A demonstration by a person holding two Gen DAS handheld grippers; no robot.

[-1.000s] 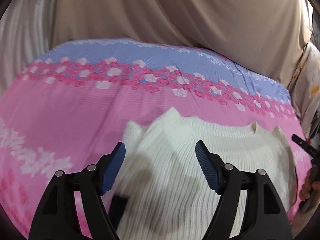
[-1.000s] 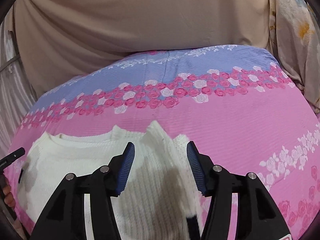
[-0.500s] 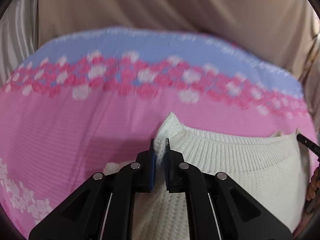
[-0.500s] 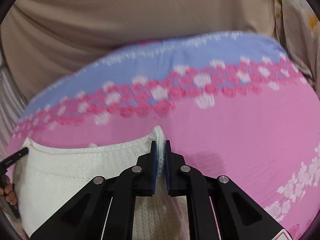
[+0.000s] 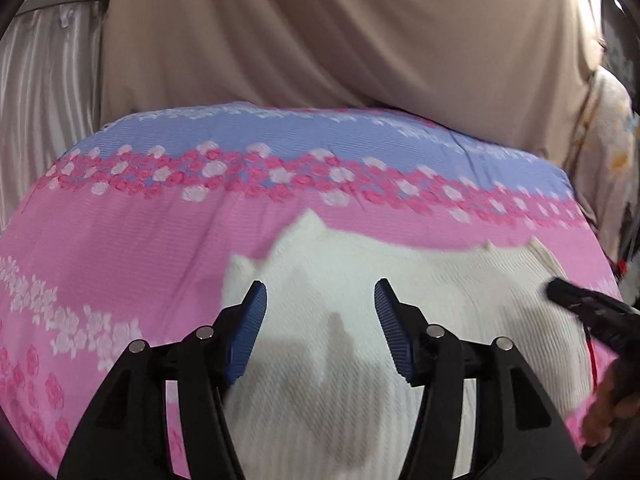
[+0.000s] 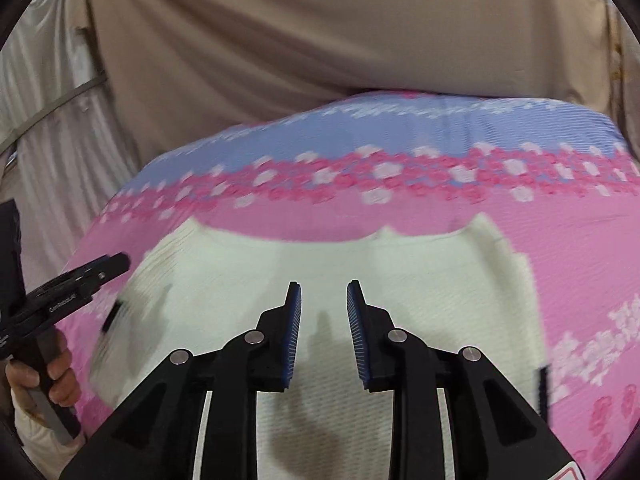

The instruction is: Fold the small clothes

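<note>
- Left gripper (image 5: 320,300), left wrist view: blue-padded jaws, just reopened, stand apart and empty above the white knit sweater (image 5: 420,300), which lies flat on the pink floral bedspread (image 5: 120,248).
- Right gripper (image 6: 323,300), right wrist view: jaws, also just parting, hold nothing over the sweater's (image 6: 440,280) middle, neckline toward the bedspread's (image 6: 560,232) blue band.
</note>
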